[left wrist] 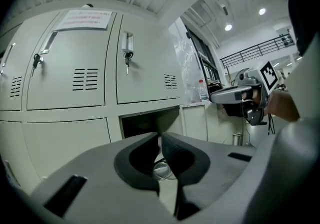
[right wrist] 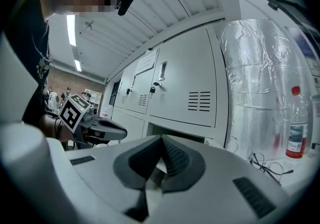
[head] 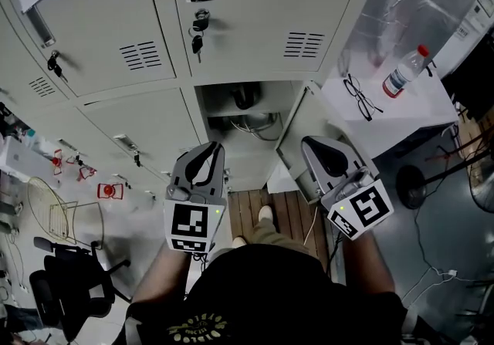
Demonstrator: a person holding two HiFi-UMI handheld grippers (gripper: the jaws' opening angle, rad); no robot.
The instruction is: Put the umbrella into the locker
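Observation:
The open locker compartment [head: 239, 116] is in the middle row, its door [head: 297, 143] swung out to the right. A dark rounded thing [head: 247, 95] lies at the back of the compartment above a shelf; I cannot tell whether it is the umbrella. My left gripper [head: 214, 147] is in front of the opening's lower left, shut and empty, its tips touching [left wrist: 160, 136]. Just before the open door, my right gripper [head: 307, 141] also has its tips together [right wrist: 161, 138] with nothing between them. Both point level at the opening [left wrist: 145, 123].
A water bottle [head: 405, 72] and a pair of glasses [head: 361, 96] lie on the white cabinet [head: 424, 112] to the right. Keys hang from the upper locker door [head: 198, 31]. An office chair [head: 73, 278] stands at lower left. Cables cross the floor at right.

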